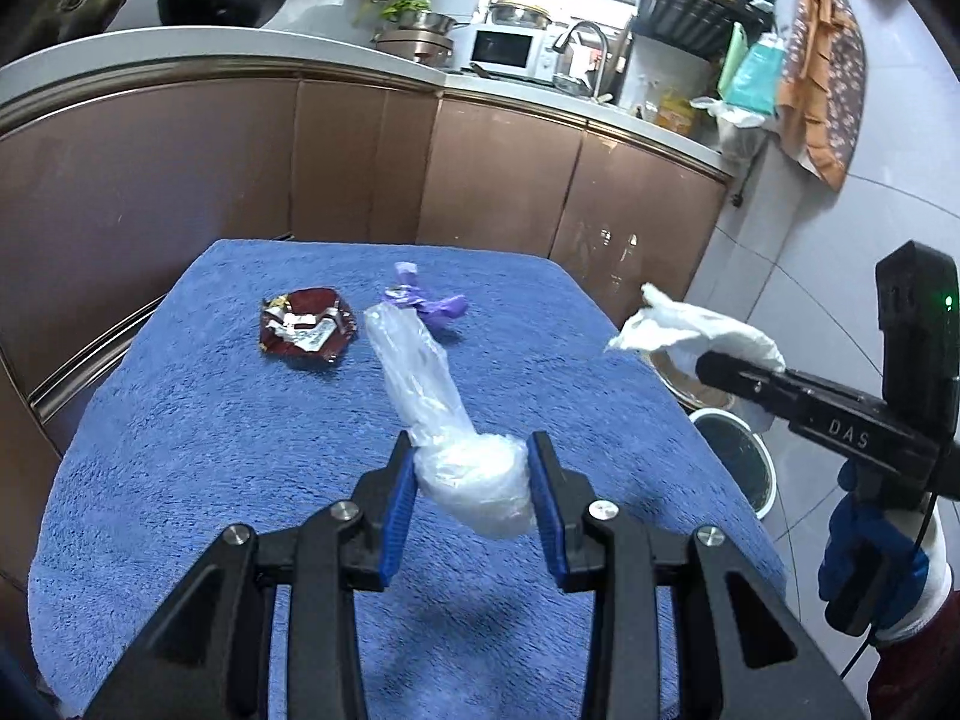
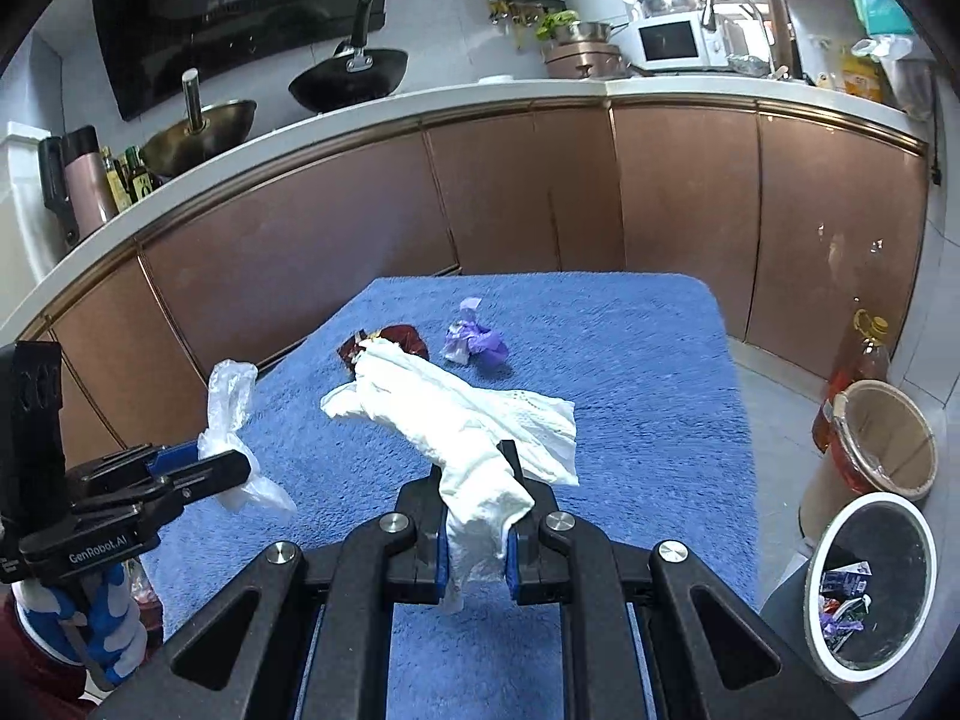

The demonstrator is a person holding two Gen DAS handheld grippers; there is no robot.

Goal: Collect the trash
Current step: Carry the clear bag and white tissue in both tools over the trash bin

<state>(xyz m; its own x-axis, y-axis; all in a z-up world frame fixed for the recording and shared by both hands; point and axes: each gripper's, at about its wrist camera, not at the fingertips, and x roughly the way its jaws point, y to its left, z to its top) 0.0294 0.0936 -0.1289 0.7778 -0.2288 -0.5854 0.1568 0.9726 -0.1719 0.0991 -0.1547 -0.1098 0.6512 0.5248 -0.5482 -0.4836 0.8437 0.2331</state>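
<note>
Beside the blue towel's (image 2: 630,360) right edge stands an open bin (image 2: 873,582).

Both wrist views angled down, close over shared blue towel (image 1: 240,432), facing cabinets (image 2: 510,192).

— What are we seeing on the blue towel-covered table (image 2: 630,360)?
— We've got a crumpled red wrapper (image 1: 306,330) and, just beside it, a purple wrapper (image 1: 429,300), both lying flat.
</note>
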